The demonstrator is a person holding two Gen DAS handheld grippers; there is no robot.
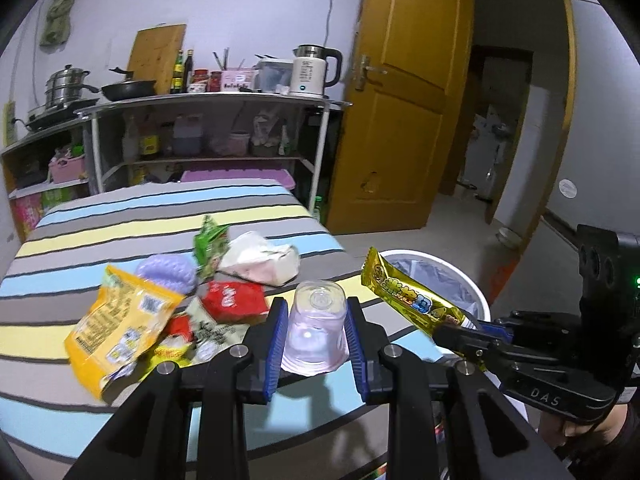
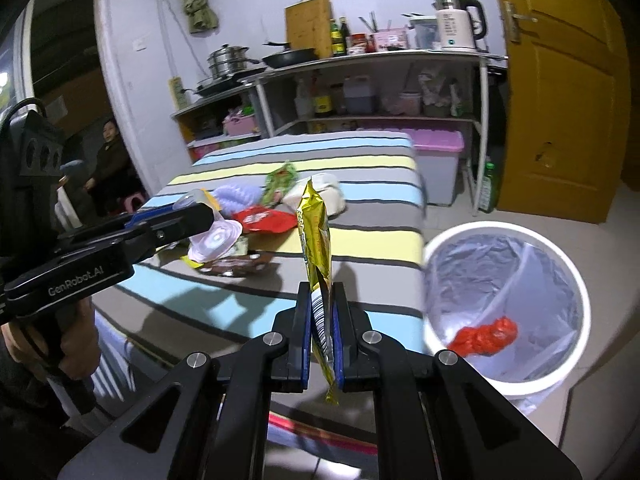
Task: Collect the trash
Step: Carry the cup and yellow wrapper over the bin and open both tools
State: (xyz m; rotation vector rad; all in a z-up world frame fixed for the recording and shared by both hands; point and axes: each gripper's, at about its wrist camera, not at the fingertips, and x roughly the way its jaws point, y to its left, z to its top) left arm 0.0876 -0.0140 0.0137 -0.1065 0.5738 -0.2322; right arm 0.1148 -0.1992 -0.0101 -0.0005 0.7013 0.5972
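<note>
Striped counter carried pile of wrappers, lower ones buried, print unreadable. White bin stood beside counter, red scrap inside, base cut off. Left tongs clamped clear plastic cup. Right tongs pinched gold wrapper, tail hidden between pads.

"das" on right gripper; "genrobot.ai" on left gripper.
</note>
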